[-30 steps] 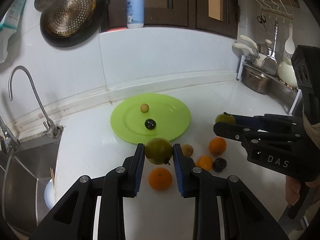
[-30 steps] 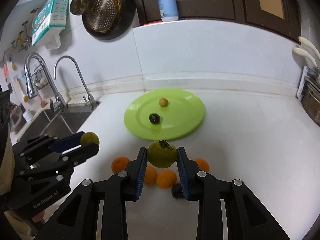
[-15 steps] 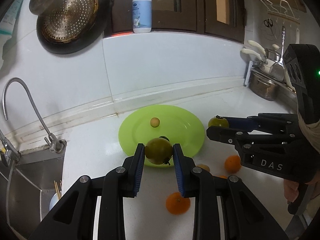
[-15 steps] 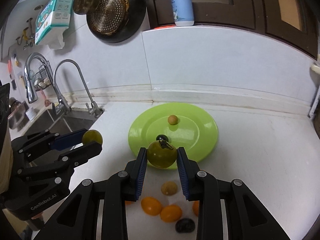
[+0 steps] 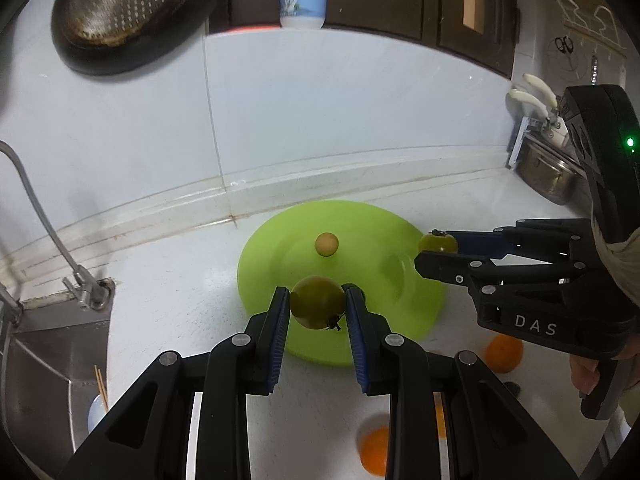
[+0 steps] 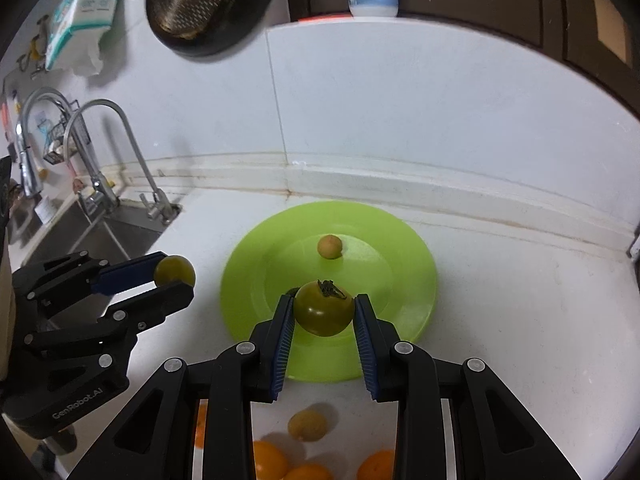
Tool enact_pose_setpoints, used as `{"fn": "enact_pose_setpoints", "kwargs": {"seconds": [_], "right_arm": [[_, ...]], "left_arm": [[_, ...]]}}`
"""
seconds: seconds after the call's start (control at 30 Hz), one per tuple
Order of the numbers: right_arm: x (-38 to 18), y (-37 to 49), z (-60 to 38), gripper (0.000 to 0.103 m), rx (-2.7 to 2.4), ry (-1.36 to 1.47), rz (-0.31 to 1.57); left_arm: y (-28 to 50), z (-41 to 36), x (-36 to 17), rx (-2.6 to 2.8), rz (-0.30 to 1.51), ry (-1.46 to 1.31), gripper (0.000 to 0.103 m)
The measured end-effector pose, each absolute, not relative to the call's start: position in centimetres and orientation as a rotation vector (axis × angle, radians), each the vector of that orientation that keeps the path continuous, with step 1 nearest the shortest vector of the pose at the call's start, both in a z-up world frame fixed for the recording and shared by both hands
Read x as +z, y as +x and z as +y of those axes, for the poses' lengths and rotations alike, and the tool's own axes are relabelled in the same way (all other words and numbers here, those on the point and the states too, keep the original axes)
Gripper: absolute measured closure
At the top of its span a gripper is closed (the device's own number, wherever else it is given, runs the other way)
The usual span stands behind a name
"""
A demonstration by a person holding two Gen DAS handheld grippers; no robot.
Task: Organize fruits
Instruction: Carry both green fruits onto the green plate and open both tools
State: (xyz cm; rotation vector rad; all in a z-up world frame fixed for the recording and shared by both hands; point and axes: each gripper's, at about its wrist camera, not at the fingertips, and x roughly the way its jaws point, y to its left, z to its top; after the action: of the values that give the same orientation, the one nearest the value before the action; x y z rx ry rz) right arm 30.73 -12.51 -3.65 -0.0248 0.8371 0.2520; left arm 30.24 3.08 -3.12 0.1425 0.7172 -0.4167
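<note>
A green tomato (image 5: 317,301) was clamped in the left claw (image 5: 316,312) above the near left rim of the lime plate (image 5: 400,304). A second green tomato (image 6: 323,308) was gripped by the right claw (image 6: 324,320) over the plate. A small tan fruit (image 6: 329,246) lay on it; oranges (image 6: 269,461) remained on the white desk (image 6: 520,320).
</note>
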Motion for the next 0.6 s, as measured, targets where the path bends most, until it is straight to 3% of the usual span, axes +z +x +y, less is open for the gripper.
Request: {"fn": "enact_pose_setpoints", "kwargs": {"seconds": [0.6], "right_arm": [[-9.4, 34.9, -13.1, 0.072, 0.249, 0.012, 1.044]], "left_arm": [[35.3, 1.9, -8.8, -0.451, 0.903, 0.136, 0.074]]}}
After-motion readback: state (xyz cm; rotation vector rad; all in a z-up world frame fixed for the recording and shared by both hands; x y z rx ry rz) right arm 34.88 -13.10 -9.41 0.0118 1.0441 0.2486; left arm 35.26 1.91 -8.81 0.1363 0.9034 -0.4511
